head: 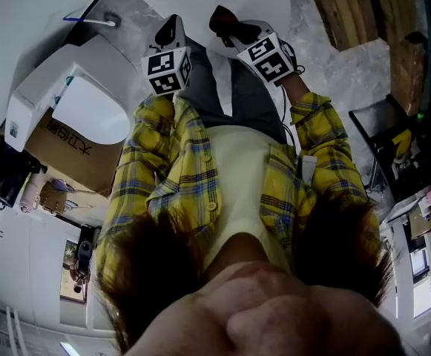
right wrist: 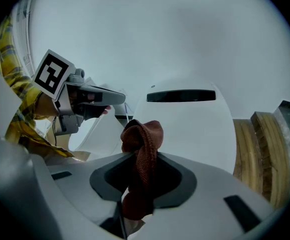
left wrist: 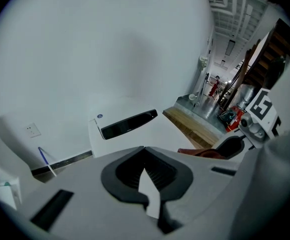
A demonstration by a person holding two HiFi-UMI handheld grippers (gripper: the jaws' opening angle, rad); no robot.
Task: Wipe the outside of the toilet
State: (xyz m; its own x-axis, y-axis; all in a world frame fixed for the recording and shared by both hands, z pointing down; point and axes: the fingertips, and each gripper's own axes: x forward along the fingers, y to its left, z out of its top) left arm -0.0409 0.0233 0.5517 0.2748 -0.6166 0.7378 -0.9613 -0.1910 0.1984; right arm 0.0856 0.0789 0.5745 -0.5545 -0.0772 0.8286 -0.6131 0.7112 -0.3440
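The white toilet [head: 89, 113] stands at the left of the head view, lid down, beside my body in a yellow plaid shirt. Both grippers are raised in front of a second white fixture with a black slot [right wrist: 182, 95] [left wrist: 130, 124]. My right gripper [right wrist: 140, 159] [head: 226, 22] is shut on a red-brown cloth [right wrist: 144, 144], which bunches above the jaws and hangs below them. My left gripper [left wrist: 145, 159] [head: 172, 28] is held just to the left of the right one, jaws closed together with nothing between them. Neither gripper touches the toilet.
A cardboard box [head: 81, 150] sits beside the toilet. A blue-handled brush [left wrist: 46, 161] leans by the wall. Wooden boards [head: 349, 6] [right wrist: 264, 144] lie on the right, and a dark shelf with small items [head: 404, 154] stands further right.
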